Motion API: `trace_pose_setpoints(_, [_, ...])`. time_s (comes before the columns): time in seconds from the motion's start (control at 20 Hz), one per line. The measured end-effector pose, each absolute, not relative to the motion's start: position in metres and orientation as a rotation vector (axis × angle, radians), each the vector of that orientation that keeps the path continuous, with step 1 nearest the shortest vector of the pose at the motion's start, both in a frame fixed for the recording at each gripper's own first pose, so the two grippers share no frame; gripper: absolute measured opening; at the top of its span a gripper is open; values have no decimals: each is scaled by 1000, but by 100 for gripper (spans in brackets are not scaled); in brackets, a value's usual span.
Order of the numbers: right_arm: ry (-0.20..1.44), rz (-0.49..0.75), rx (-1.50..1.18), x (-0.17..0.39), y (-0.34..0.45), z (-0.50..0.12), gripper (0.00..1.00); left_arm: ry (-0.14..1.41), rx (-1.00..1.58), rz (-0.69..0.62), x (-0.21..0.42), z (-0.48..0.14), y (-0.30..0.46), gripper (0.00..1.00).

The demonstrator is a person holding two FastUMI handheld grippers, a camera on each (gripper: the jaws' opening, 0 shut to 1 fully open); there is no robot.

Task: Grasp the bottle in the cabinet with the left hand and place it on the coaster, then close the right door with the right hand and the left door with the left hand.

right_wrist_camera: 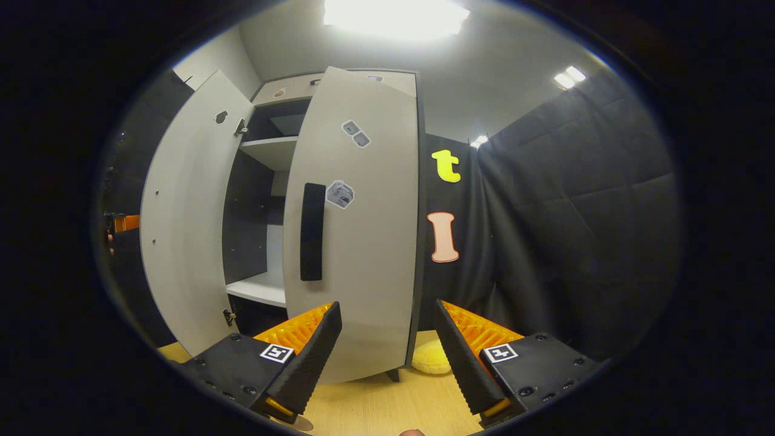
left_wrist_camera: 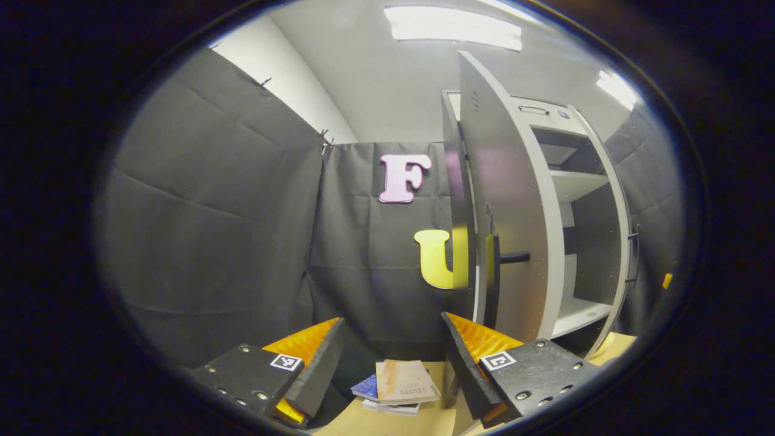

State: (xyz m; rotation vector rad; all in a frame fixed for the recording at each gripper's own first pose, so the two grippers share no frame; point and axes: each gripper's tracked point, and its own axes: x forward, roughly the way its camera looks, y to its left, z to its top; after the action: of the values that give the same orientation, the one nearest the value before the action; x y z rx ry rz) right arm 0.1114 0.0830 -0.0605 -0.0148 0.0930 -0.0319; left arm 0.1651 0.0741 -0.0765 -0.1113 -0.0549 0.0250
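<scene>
- Before the cabinet [right_wrist_camera: 266,181], right claw [right_wrist_camera: 381,357] gapes empty, just short of the half-shut right door [right_wrist_camera: 357,242].
- Bottle unseen; shelves look bare.
- Left claw [left_wrist_camera: 390,363] open, empty.
- Advice: push flat beside the handle [right_wrist_camera: 312,231].

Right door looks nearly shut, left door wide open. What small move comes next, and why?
Probably push the right door the rest of the way with the open right gripper: it sits just before the panel, and a gap to the shelves remains. The left door comes afterwards.
</scene>
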Motion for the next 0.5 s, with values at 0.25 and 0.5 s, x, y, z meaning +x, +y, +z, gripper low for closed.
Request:
trace_pose_setpoints(0.25, [99,-79,-20,99,39,-64,96,-60,-54,77,166,-73,81,89])
trace_pose_setpoints(0.5, [89,-101,4,95,10,-61,96,-59,-42,107,170,-72,82,95])
